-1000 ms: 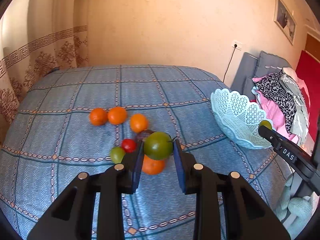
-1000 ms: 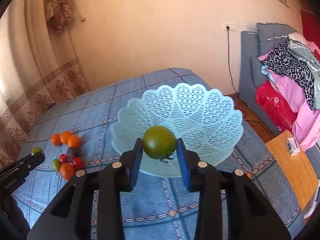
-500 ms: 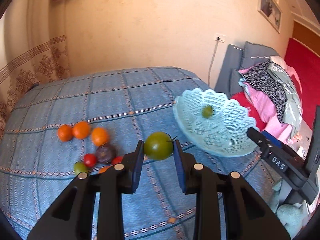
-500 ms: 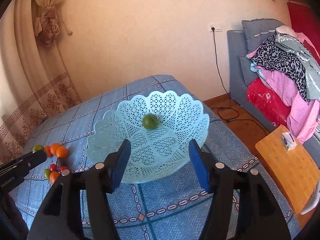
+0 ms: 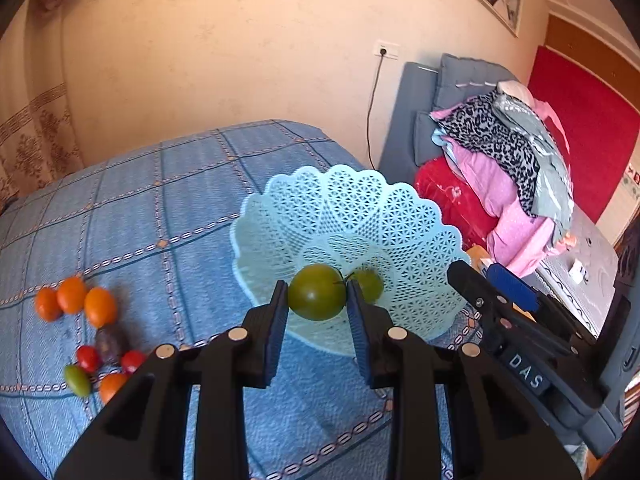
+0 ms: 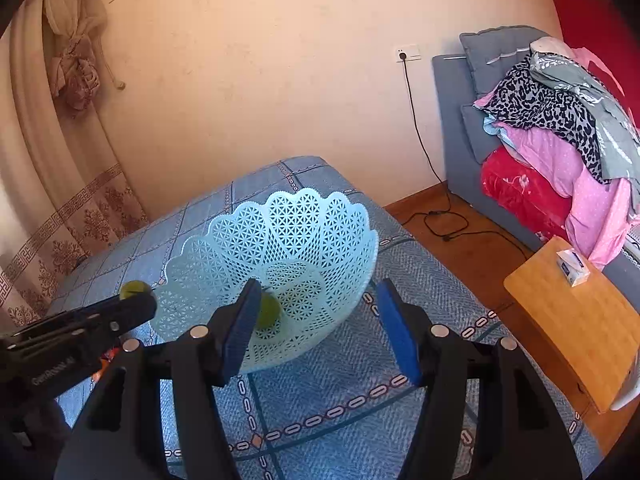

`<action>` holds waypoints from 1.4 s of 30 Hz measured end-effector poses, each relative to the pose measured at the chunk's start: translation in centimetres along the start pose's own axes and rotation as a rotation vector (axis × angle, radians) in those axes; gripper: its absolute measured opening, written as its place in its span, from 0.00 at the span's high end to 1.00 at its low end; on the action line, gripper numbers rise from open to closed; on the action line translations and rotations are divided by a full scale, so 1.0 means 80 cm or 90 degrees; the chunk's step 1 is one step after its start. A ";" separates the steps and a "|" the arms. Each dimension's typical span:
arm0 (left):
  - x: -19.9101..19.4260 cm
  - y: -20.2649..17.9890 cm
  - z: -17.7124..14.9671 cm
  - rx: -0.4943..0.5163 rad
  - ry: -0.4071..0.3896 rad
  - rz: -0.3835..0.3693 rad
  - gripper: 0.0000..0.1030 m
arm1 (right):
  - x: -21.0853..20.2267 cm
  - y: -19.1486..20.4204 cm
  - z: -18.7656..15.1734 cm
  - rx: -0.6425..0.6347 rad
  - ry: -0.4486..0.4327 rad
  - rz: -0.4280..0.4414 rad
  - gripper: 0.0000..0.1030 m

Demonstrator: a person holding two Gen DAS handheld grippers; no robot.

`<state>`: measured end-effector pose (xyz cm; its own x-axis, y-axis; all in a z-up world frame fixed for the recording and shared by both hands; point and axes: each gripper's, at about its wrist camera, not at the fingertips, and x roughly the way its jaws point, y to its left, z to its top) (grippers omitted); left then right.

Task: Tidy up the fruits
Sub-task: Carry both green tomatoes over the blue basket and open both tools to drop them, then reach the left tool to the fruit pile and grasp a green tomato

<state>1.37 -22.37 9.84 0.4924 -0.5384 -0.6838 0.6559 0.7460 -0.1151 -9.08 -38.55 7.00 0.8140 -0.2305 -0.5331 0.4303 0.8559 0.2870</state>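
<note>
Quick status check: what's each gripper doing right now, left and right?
Left gripper: shut on a green tomato, in front of the basket.
Right gripper: open, nothing between its jaws.

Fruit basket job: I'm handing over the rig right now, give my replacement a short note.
Left gripper: shut on a green tomato, over the near rim of the basket.
Right gripper: open, empty, in front of the basket.
Done: one green fruit lies in the basket.
Left: release the held tomato, then fetch the loose fruits from the blue bedspread.
</note>
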 end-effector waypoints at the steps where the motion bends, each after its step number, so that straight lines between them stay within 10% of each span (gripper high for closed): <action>1: 0.003 -0.003 0.001 0.002 0.003 -0.004 0.68 | -0.001 0.000 0.000 0.001 -0.001 -0.001 0.40; 3: 0.004 -0.006 0.003 0.001 0.001 0.000 0.34 | -0.002 -0.003 0.001 0.006 -0.001 -0.001 0.40; 5: 0.000 -0.006 0.003 0.000 -0.018 0.018 0.25 | -0.003 -0.004 0.001 0.009 -0.003 -0.002 0.39; 42: -0.082 0.190 -0.062 -0.203 -0.036 0.204 0.13 | -0.025 0.108 -0.036 -0.101 0.038 0.118 0.25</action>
<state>5.25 -5.55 9.00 0.6785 -0.2745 -0.6814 0.2610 0.9571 -0.1257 -8.14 -29.35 8.24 0.8469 -0.0392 -0.5303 0.2050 0.9442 0.2577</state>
